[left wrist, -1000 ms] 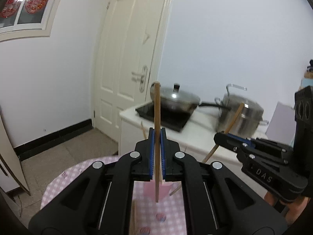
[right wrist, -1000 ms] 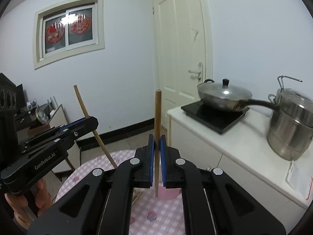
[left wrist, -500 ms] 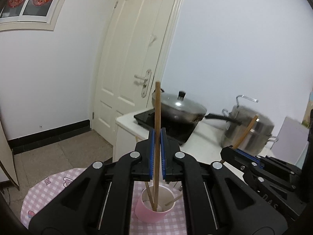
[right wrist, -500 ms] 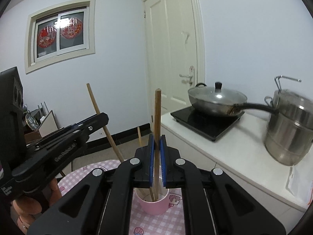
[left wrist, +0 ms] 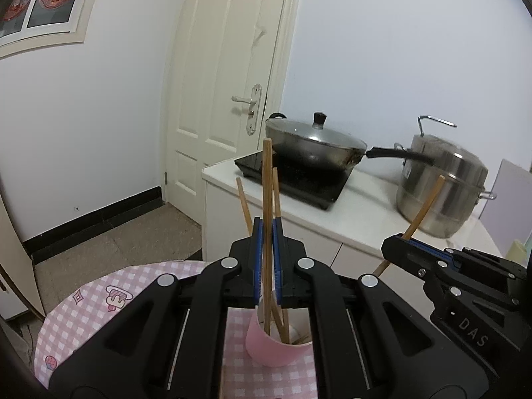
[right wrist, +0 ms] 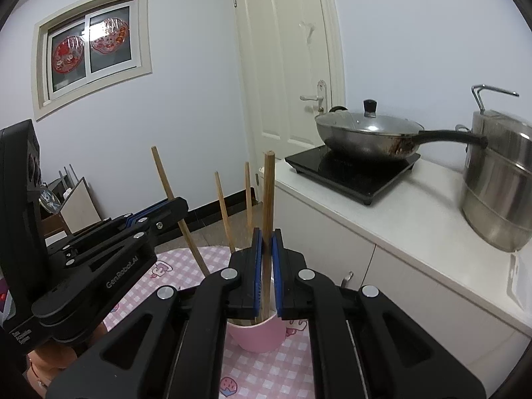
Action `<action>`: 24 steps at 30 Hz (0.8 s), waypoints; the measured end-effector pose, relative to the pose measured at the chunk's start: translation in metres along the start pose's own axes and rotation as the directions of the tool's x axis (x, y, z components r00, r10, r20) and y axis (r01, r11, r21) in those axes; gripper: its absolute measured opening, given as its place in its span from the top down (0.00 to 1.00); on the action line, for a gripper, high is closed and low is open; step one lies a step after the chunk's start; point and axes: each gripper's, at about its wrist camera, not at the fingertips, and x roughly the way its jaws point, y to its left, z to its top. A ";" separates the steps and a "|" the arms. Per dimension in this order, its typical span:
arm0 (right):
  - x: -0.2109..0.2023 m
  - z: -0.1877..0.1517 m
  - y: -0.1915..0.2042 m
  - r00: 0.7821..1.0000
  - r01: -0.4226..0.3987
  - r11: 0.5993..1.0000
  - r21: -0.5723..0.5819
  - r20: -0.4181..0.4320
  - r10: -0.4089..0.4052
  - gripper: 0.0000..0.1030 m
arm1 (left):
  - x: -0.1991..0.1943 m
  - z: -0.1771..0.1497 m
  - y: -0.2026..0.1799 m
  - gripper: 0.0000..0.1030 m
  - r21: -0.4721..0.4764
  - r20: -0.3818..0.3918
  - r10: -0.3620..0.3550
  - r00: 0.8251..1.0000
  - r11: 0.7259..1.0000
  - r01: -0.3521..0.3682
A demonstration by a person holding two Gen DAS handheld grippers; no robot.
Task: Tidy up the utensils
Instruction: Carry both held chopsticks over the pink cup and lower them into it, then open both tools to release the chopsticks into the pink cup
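My left gripper (left wrist: 267,231) is shut on an upright wooden chopstick (left wrist: 267,173) whose lower end dips into the mouth of a pink cup (left wrist: 266,349). My right gripper (right wrist: 267,242) is shut on a second chopstick (right wrist: 268,186) that also reaches down into the pink cup (right wrist: 256,335). Two more chopsticks (right wrist: 222,206) lean in that cup. Each gripper shows in the other's view: the right gripper (left wrist: 404,249) with its slanted stick at the right, the left gripper (right wrist: 173,204) with its slanted stick at the left. Both sticks' lower tips are partly hidden by the fingers.
The cup stands on a round table with a pink checked cloth (left wrist: 83,312). Behind it a white counter (right wrist: 415,212) carries a black hob, a lidded wok (right wrist: 369,133) and a steel steamer pot (right wrist: 495,179). A closed door and a window are beyond. A hand (right wrist: 43,359) holds the left gripper.
Both grippers have sunk toward the table with their chopsticks. The pink cup has come into full view below them, and the stick ends now reach into it.
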 end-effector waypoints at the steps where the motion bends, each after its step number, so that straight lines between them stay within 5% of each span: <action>1: 0.001 -0.002 0.000 1.000 -0.001 1.000 0.002 -0.005 0.001 0.95 | 0.001 -0.002 0.001 0.94 0.002 -0.006 -0.002 1.000 1.000 0.002; 17: 0.003 -0.012 0.002 0.999 0.008 1.000 0.028 -0.034 -0.007 0.94 | -0.005 -0.012 0.011 0.93 0.025 -0.080 -0.021 0.997 0.999 0.023; 24: -0.011 -0.014 0.005 1.000 0.014 0.999 0.029 -0.017 -0.014 0.77 | -0.024 -0.014 0.013 0.93 0.030 -0.077 -0.033 0.996 0.999 0.036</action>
